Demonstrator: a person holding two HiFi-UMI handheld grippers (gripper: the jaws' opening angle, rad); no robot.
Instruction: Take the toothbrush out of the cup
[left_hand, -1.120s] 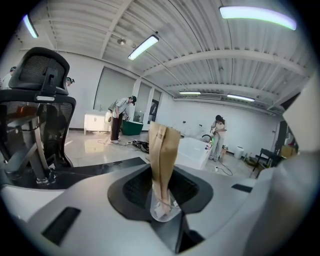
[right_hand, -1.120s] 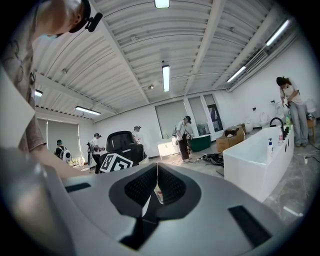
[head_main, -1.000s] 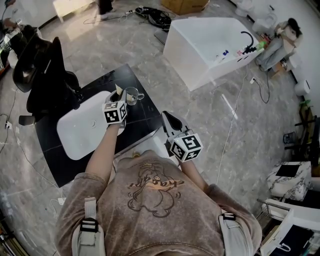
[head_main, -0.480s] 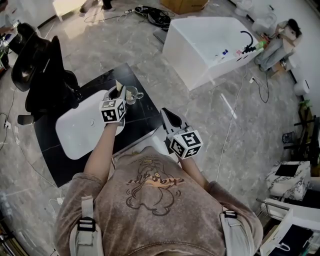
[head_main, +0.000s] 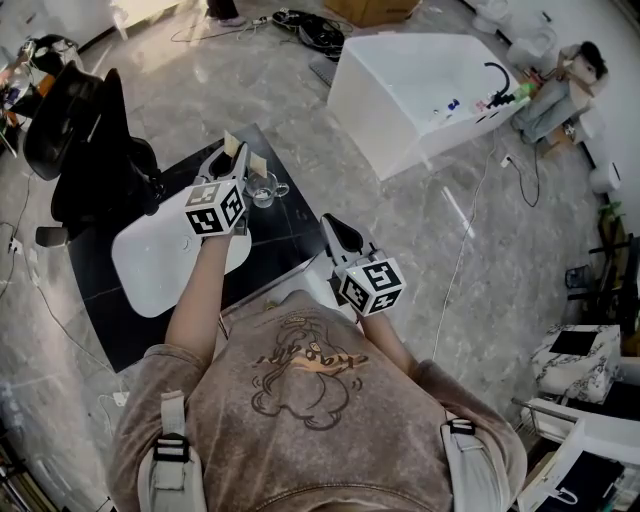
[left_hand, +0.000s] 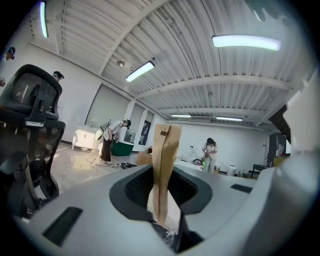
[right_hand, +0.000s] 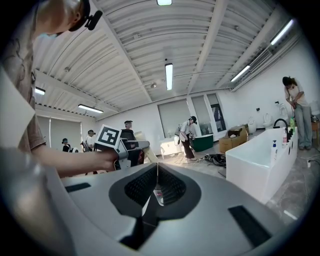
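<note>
Head view: the left gripper (head_main: 243, 155) is seen held above a glossy black counter (head_main: 290, 222), up and left of the cup (head_main: 263, 188). The cup is a clear glass mug with a side handle, set beside a smooth white oval basin (head_main: 160, 265). Two tan bits are seen at the jaw tips, but what they are is not settled from above. The right gripper (head_main: 336, 230) is held near the counter's right edge, apart from the cup.

Left gripper view: what the head view leaves open is shown here. The toothbrush (left_hand: 162, 170) is seen as a tan, matte, flat-sided strip, clamped upright between jaws set narrow. Its top leans toward the camera, and its lower end is lost in the gripper's dark slot above a glint of glass. Bristles are not made out.

Right gripper view: the jaws are shown closed to a thin seam, with nothing held between them. From this side alone the strip is seen crossing the left jaws at a slant. A white, hard-edged bathtub (right_hand: 260, 157) is noted at right.
</note>
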